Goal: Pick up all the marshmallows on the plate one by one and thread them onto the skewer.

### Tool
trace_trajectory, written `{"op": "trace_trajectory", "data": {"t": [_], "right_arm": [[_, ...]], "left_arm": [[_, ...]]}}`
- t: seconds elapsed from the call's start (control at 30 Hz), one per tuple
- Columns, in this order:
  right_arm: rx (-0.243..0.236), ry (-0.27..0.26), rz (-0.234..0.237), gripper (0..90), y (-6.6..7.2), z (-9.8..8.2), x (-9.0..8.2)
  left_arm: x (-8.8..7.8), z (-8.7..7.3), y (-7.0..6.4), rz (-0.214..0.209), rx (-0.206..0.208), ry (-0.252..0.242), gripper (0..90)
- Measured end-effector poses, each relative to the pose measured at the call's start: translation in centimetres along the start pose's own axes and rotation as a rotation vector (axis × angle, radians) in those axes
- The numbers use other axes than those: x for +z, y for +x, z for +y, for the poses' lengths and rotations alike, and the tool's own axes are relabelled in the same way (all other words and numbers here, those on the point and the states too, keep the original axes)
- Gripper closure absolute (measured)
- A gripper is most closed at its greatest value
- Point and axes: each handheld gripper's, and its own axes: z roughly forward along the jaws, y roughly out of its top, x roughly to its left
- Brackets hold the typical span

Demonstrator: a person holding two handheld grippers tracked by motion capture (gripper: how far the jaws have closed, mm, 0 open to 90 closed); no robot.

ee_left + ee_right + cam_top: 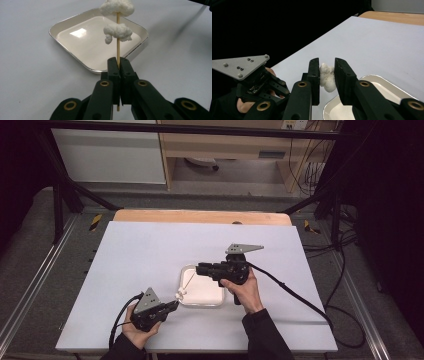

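Left tongs (117, 65) clench a thin wooden skewer (118, 48) carrying white fluffy lumps (118, 33); right tongs (326, 75), parted, flank the top lump at 12 o'clock; squeezing off-centre could tear it

The black two-jaw left gripper (119, 65) is held low, jaws clamped together on a thin wooden skewer (118, 42). The black two-jaw right gripper (326, 75) is held level, jaws parted.

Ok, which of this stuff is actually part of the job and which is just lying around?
In the job:
wooden skewer
white fluffy pieces on it
white tray
left gripper, shut on the skewer
right gripper, open

Lying about:
cables on the floor
wooden shelf unit behind
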Motion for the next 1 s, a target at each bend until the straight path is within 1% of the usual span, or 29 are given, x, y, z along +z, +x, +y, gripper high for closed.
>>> {"op": "trace_trajectory", "data": {"t": [0.37,0.5,0.57,0.73,0.77,0.8,0.83,1.0], "right_arm": [[0.029,0.01,0.026,75.6,-0.3,-0.3,0.7],[0.036,0.023,0.039,76.4,-0.3,-0.5,1.0],[0.042,0.036,0.042,77.1,-0.3,-0.7,1.1],[0.04,0.056,0.046,78.6,-0.3,-1.1,1.4],[0.04,0.058,0.049,78.7,-0.3,-1.1,1.5],[0.038,0.06,0.049,78.9,-0.3,-1.2,1.5],[0.042,0.061,0.052,79.1,-0.2,-1.2,1.5],[0.041,0.061,0.057,79.7,-0.1,-1.5,1.7]], "left_arm": [[0.0,0.0,-0.1,-0.002,0.006,0.003,88.6],[0.1,0.0,-0.1,-0.003,0.009,0.007,88.6],[0.1,0.0,-0.1,-0.001,0.02,0.016,88.6],[0.2,-0.1,-0.1,0.004,0.029,0.029,88.7],[0.2,-0.1,-0.1,0.006,0.03,0.028,88.7],[0.3,-0.1,-0.1,0.007,0.041,0.017,88.7],[0.2,-0.1,-0.2,0.008,0.031,0.028,88.7],[0.2,-0.1,-0.2,0.012,0.034,0.03,88.8]]}}
